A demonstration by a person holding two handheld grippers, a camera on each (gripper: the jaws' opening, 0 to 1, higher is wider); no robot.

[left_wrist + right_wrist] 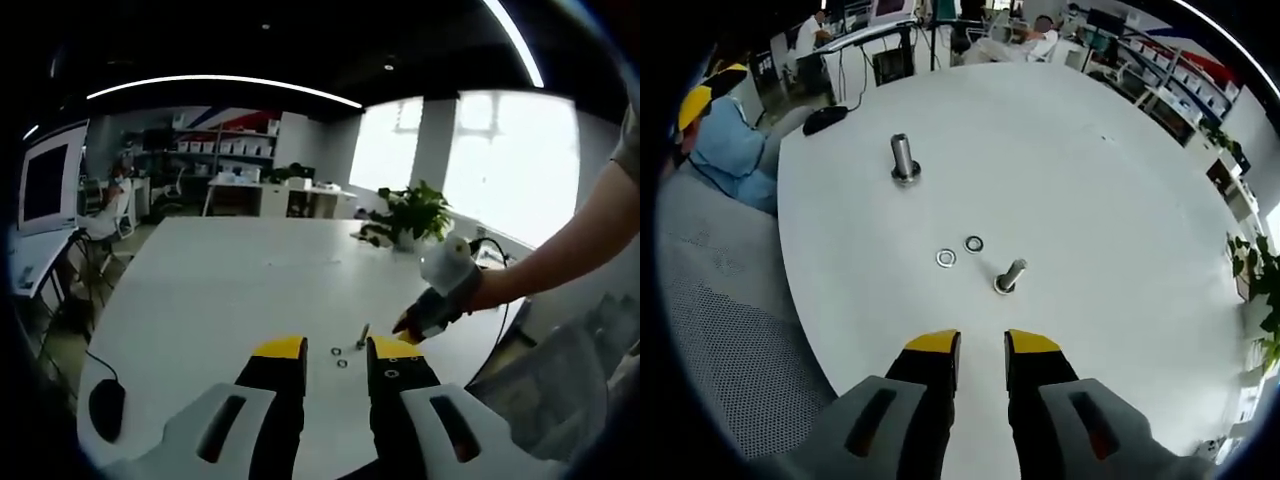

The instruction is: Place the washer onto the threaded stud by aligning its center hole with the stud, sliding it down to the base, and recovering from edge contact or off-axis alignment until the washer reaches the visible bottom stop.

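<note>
Two small metal washers (946, 258) (974, 244) lie flat on the white round table (1090, 180). Just right of them a short threaded stud (1009, 276) stands on its base, leaning in this view. My right gripper (982, 345) is open and empty, a little short of the stud. In the left gripper view the same washers (336, 351) (342, 363) and stud (362, 337) lie just beyond my open left gripper (336, 350). The right gripper (408, 335), held by a gloved hand (445, 285), hovers close to the stud's right side.
A taller, thicker metal post (904, 158) stands farther out on the table. A black mouse (825, 120) (107, 408) lies near the table edge. A blue sleeve (730, 150) is at the left rim. A potted plant (415, 212) stands at the far edge.
</note>
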